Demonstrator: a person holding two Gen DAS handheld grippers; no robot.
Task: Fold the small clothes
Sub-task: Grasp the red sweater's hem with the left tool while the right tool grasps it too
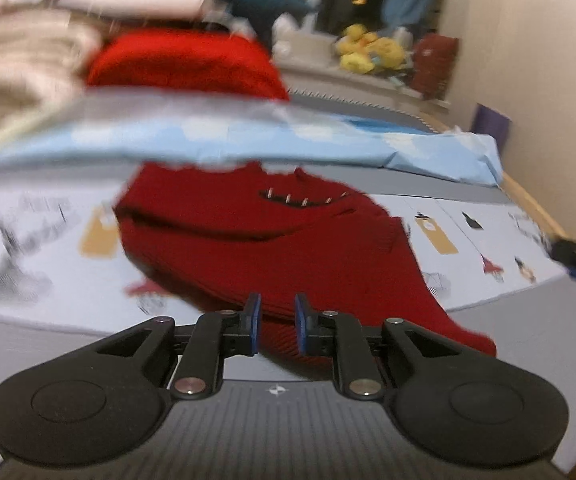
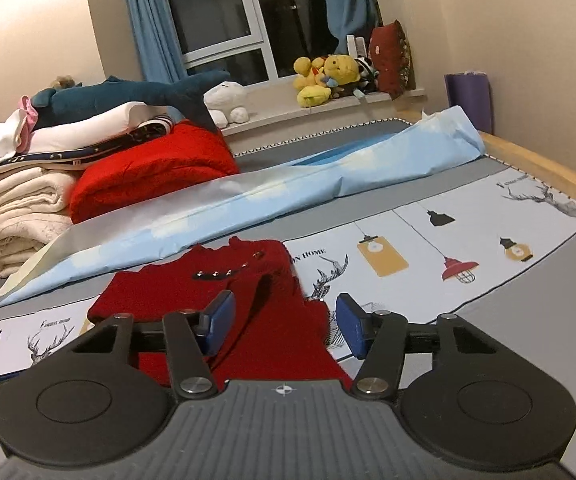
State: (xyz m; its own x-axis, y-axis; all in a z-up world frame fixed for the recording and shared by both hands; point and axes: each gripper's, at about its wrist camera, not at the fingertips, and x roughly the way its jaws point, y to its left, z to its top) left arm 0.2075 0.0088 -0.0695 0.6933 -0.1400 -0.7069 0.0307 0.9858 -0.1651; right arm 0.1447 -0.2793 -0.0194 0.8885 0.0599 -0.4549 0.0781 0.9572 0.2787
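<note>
Jaws of the left gripper [image 1: 276, 326] stand a narrow gap apart, and a fold of the red knit garment [image 1: 288, 248] lies between the blue pads [image 1: 252, 320]; the left-wrist picture is smeared, so whether they pinch the cloth or only straddle it cannot be told. The right gripper [image 2: 284, 324] has its jaws wide open, with the garment's lower part [image 2: 272, 320] lying in the gap and neither pad touching it as far as shows. The garment is spread on the bed [image 2: 527, 320], on a printed sheet with lamps and deer heads [image 2: 383, 260], its black studded strip [image 2: 218, 274] toward the far side.

Just behind the garment a long roll of pale blue bedding [image 2: 248, 208] lies across the bed. Behind that, at the left, sits a folded red blanket [image 2: 152, 168] beside a stack of cream and white linens [image 2: 20, 204], topped by a blue plush shark [image 2: 128, 92]. Yellow plush toys [image 2: 327, 76] crowd the windowsill [image 2: 387, 98] under blue curtains [image 2: 148, 20].
</note>
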